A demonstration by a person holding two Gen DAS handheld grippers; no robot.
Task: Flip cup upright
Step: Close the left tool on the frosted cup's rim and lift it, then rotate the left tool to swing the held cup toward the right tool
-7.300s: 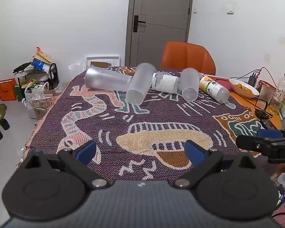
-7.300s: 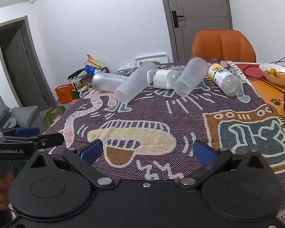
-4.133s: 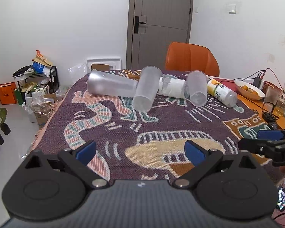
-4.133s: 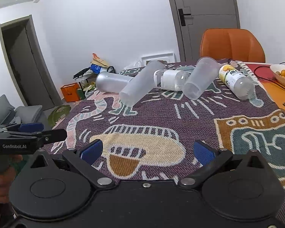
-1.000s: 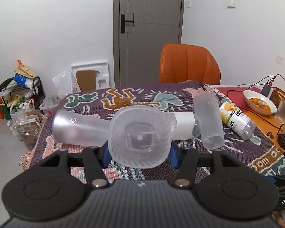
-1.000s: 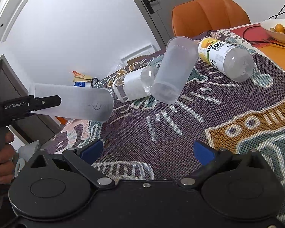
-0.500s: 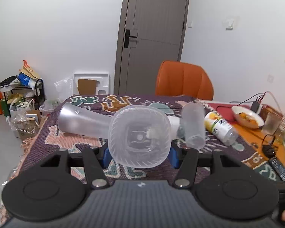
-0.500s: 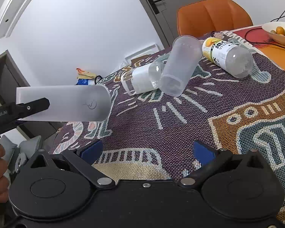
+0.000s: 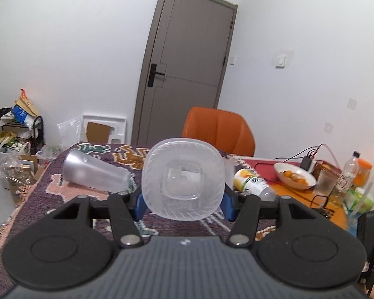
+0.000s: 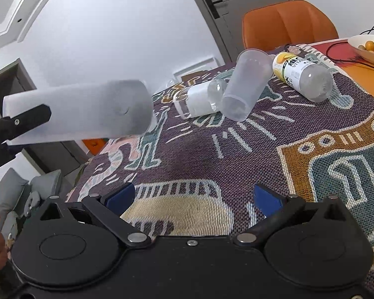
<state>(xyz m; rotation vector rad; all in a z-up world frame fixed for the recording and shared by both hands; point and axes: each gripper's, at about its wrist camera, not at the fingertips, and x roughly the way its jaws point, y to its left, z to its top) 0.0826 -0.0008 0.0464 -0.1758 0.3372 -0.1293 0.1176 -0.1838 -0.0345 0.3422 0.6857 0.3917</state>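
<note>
My left gripper (image 9: pixel 183 203) is shut on a frosted plastic cup (image 9: pixel 183 178), its open mouth facing the camera. In the right wrist view the same cup (image 10: pixel 87 111) hangs on its side in the air above the patterned cloth (image 10: pixel 236 154), base pointing right, with the left gripper's finger (image 10: pixel 25 119) on it. My right gripper (image 10: pixel 192 196) is open and empty, low over the cloth near the front. Another frosted cup (image 9: pixel 94 172) lies on its side at the left. A clear cup (image 10: pixel 246 87) lies on its side.
A white-labelled bottle (image 10: pixel 199 99) and a yellow-labelled bottle (image 10: pixel 301 77) lie beside the clear cup. An orange chair (image 9: pixel 219 132) stands behind the table. A bowl of fruit (image 9: pixel 294 178), cables, a glass and bottles crowd the right side.
The left gripper closed on the frosted cup and lifted it off the cloth; over the last second it has risen higher, still on its side. The right gripper stays open.
</note>
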